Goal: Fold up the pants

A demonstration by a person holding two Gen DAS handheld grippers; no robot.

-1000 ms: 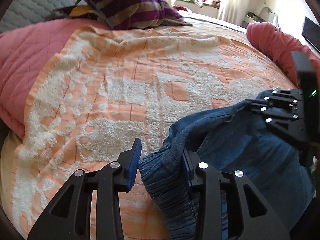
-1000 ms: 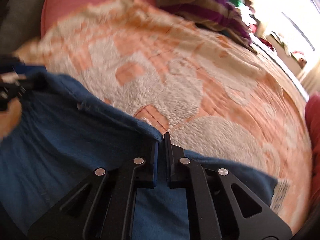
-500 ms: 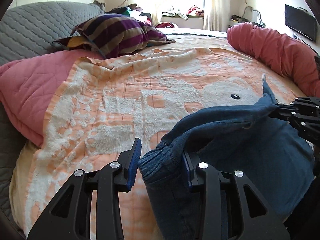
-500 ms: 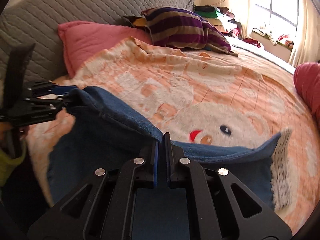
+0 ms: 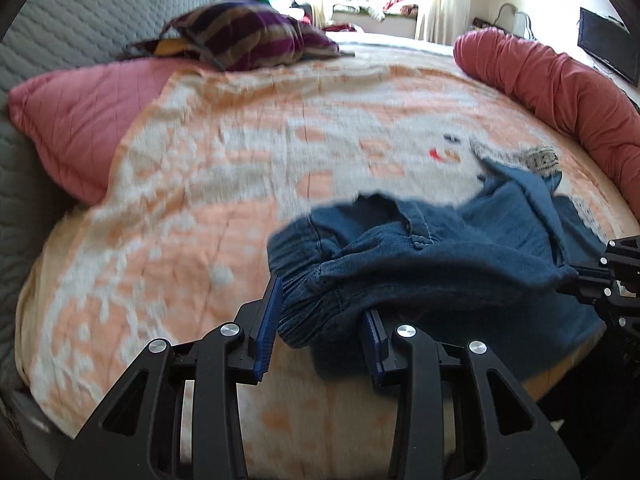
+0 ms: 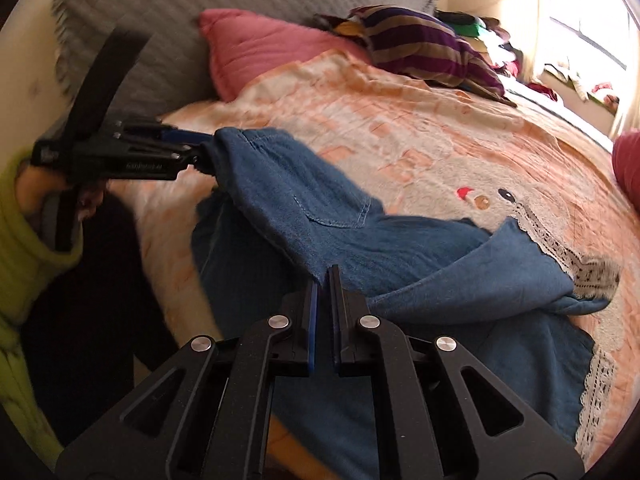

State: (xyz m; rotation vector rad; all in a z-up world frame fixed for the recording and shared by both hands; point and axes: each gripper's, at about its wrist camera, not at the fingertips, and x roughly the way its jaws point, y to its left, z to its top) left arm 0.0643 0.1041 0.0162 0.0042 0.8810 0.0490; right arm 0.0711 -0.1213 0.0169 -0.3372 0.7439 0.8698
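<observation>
The left gripper (image 5: 320,320) clamps the pants (image 5: 440,264) at their bunched waistband. The right gripper (image 6: 323,280), at three o'clock, seemingly pinches the far edge, spreading them for folding.

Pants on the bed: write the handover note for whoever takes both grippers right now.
Left gripper: fingers set apart, elastic waistband bunched between them.
Right gripper: shut on an edge of the pants.
Pants: blue denim, partly lifted at the near edge of the orange blanket; lace-trimmed leg ends lie doubled over on the blanket.
Done: both ends gripped, legs loosely folded over.
Left: lay flat, smooth, finish the fold.
</observation>
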